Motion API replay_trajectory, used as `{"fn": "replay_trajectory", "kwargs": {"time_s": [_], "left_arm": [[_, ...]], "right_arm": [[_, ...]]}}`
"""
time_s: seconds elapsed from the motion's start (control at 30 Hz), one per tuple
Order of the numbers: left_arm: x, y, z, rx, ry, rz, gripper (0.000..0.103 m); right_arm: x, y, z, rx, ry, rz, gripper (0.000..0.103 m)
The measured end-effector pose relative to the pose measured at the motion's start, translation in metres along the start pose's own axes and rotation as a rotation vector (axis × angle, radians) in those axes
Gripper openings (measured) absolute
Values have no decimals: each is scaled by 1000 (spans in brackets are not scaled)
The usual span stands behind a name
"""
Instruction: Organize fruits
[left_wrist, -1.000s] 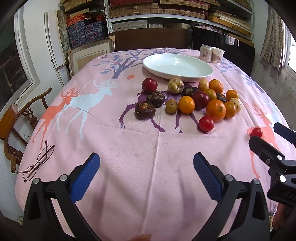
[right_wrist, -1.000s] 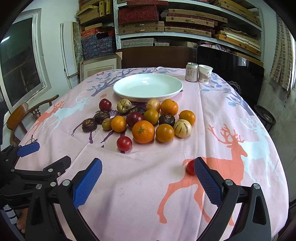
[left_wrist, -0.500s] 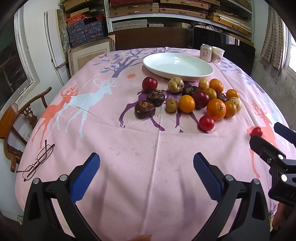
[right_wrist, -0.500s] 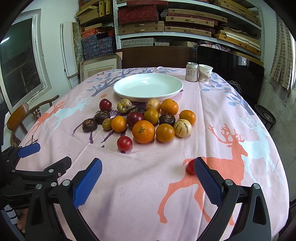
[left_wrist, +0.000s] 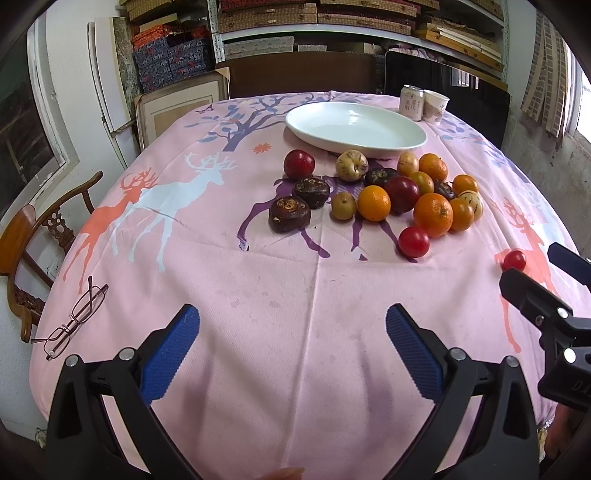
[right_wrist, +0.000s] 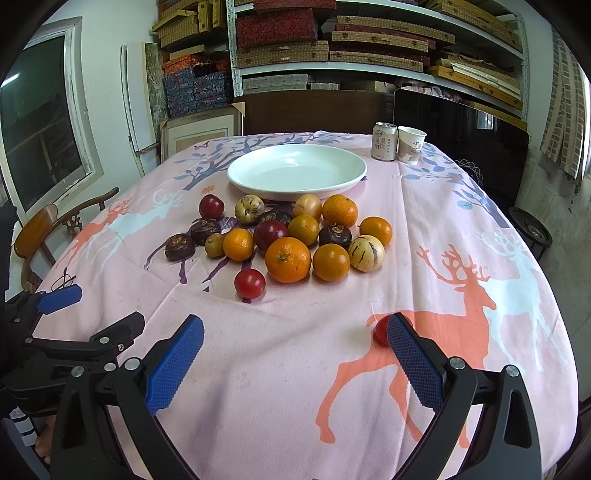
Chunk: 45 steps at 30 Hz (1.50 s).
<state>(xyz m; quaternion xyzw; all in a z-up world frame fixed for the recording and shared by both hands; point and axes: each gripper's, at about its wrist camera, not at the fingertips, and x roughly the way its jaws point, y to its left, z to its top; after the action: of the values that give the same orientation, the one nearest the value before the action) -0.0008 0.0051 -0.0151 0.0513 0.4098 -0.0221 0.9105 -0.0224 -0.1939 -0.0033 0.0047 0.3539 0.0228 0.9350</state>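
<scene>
Several fruits lie clustered mid-table in front of an empty white plate (left_wrist: 356, 127) (right_wrist: 297, 171): oranges such as the big one (right_wrist: 287, 259) (left_wrist: 433, 214), dark red plums, brown water chestnuts (left_wrist: 289, 215), striped pale melons (right_wrist: 366, 253) and a red tomato (right_wrist: 250, 283) (left_wrist: 413, 241). A small red tomato (right_wrist: 380, 329) (left_wrist: 513, 260) sits apart, partly hidden behind my right gripper's right finger. My left gripper (left_wrist: 293, 350) and right gripper (right_wrist: 295, 360) both hover open and empty over the near tablecloth, side by side.
A drink can (right_wrist: 384, 141) and paper cup (right_wrist: 410, 144) stand behind the plate at the right. Eyeglasses (left_wrist: 72, 321) lie near the table's left edge. A wooden chair (left_wrist: 27, 240) stands to the left; shelves fill the back wall.
</scene>
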Motion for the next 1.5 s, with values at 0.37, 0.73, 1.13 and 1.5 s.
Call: {"fn": "replay_trajectory", "kwargs": {"time_s": [0.37,0.73,1.13,1.5], "left_arm": [[25,17,-7,-34,67,-55,99],[77,13,34,47,136,-74,99],[126,11,71,73,164,-126,99],[125,11,71,103,139,-162,99]], "right_arm": [[35,-14,-14,50,116,166,100],[48,-47,-11,152,113,169,100],[57,-66,-19,45,226,72,100],[71,-61,-22,-74,279,53,100]]}}
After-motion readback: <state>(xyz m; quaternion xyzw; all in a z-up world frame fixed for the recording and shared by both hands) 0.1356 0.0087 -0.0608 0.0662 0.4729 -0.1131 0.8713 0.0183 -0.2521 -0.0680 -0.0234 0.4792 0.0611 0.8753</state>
